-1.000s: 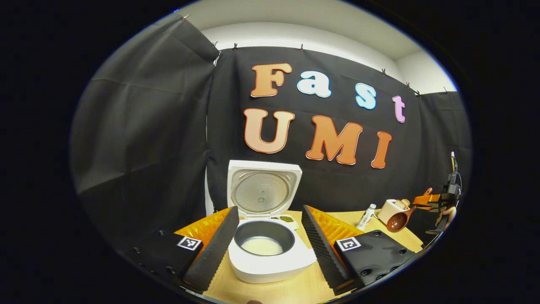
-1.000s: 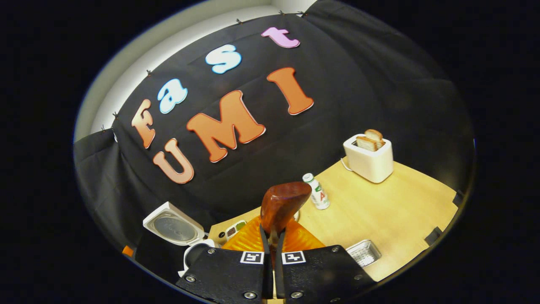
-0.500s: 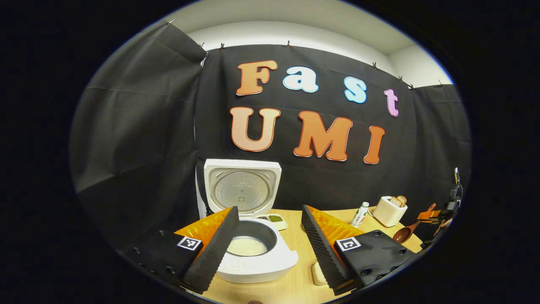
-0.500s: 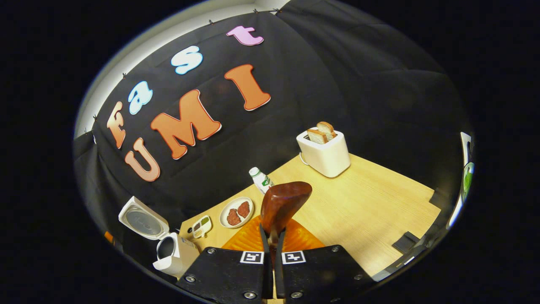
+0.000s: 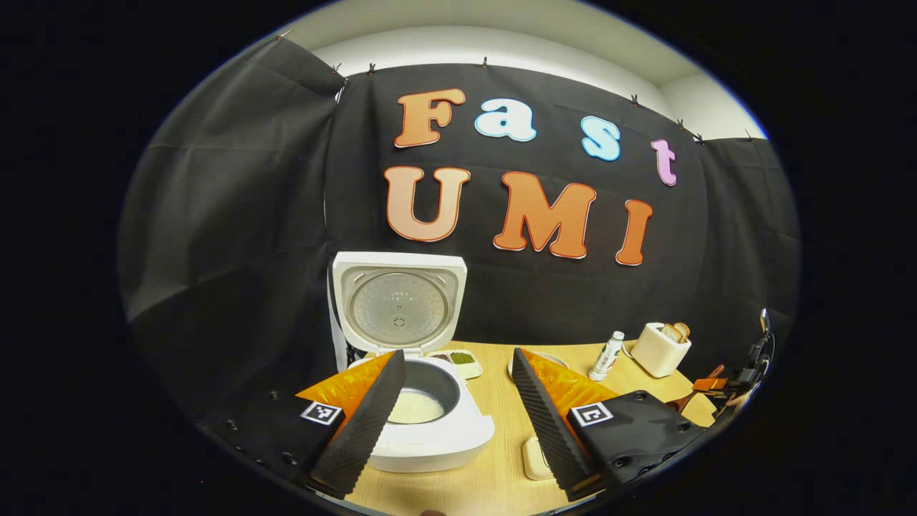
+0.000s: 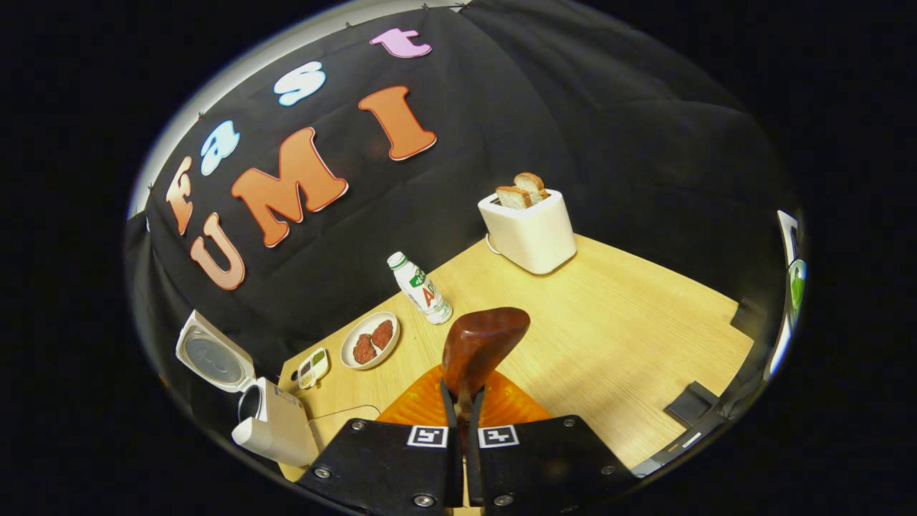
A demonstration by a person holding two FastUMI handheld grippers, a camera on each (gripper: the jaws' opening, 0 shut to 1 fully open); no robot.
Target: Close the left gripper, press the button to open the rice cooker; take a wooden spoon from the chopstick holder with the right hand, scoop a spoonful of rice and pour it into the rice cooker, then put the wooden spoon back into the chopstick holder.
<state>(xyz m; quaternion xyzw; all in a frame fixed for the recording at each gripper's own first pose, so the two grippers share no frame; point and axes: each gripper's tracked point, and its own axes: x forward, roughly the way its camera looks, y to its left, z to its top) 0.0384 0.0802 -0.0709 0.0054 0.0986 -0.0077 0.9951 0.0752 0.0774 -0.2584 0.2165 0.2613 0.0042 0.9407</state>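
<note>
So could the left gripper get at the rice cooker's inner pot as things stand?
Probably yes: the rice cooker lid stands upright, the pot is uncovered, and the left gripper is open in front of it, with nothing between.

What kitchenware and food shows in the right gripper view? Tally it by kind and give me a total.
rice cooker: 1
toaster: 1
bread slice: 2
bottle: 1
plate: 1
meat piece: 2
divided dish: 1
wooden spoon: 1
Total: 10
</note>
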